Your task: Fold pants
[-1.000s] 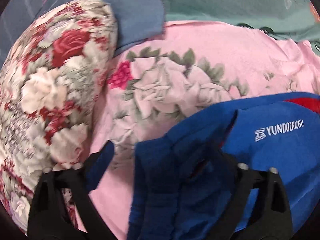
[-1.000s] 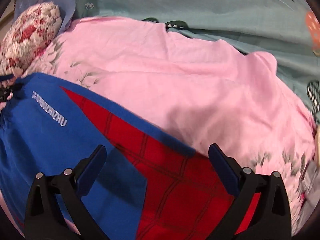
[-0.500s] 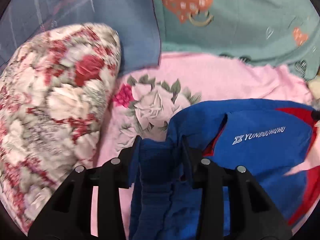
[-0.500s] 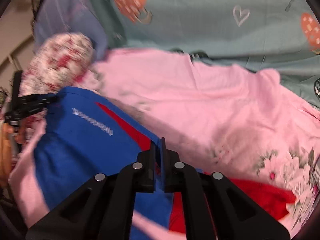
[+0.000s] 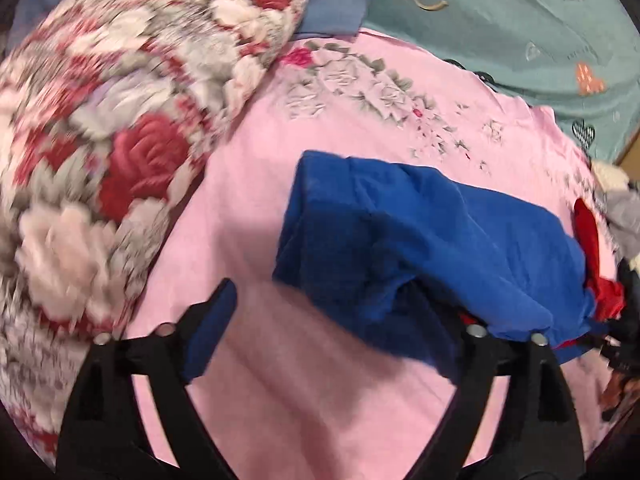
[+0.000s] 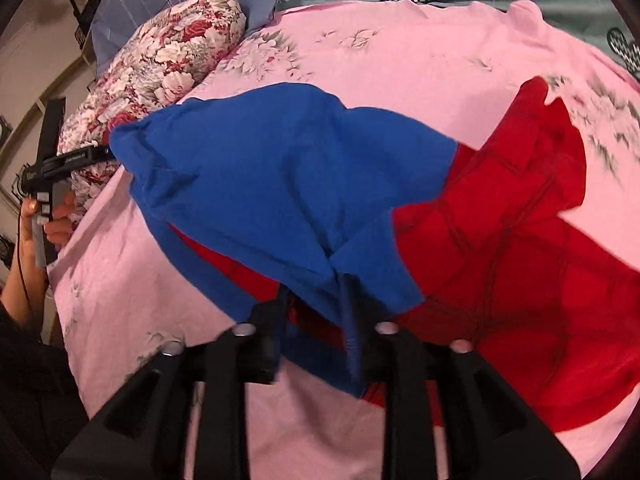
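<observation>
Two colours make up the pants (image 6: 304, 184): blue over the upper half, red with dark web lines on the legs. They lie bunched on the pink sheet (image 6: 420, 52), near its middle.

Your right gripper (image 6: 316, 320) has its jaws drawn in on a fold of the blue cloth, which hangs down between the fingers. Only the right view shows the red legs spread toward the far right of the sheet, and your left hand (image 6: 56, 216) at the frame's left edge, holding the other tool beside the flowered pillow (image 6: 168, 60).

Your left gripper (image 5: 332, 312) stands with jaws wide apart. In the left view the blue pants (image 5: 420, 240) drape over its right finger, while the left finger (image 5: 208, 328) sits clear over bare sheet (image 5: 248, 184). That view shows only a thin strip of red at the right edge, but it gives you the pillow (image 5: 132, 92) large and blurred on the left, and the teal blanket (image 5: 520, 28) with heart prints beyond the sheet.
</observation>
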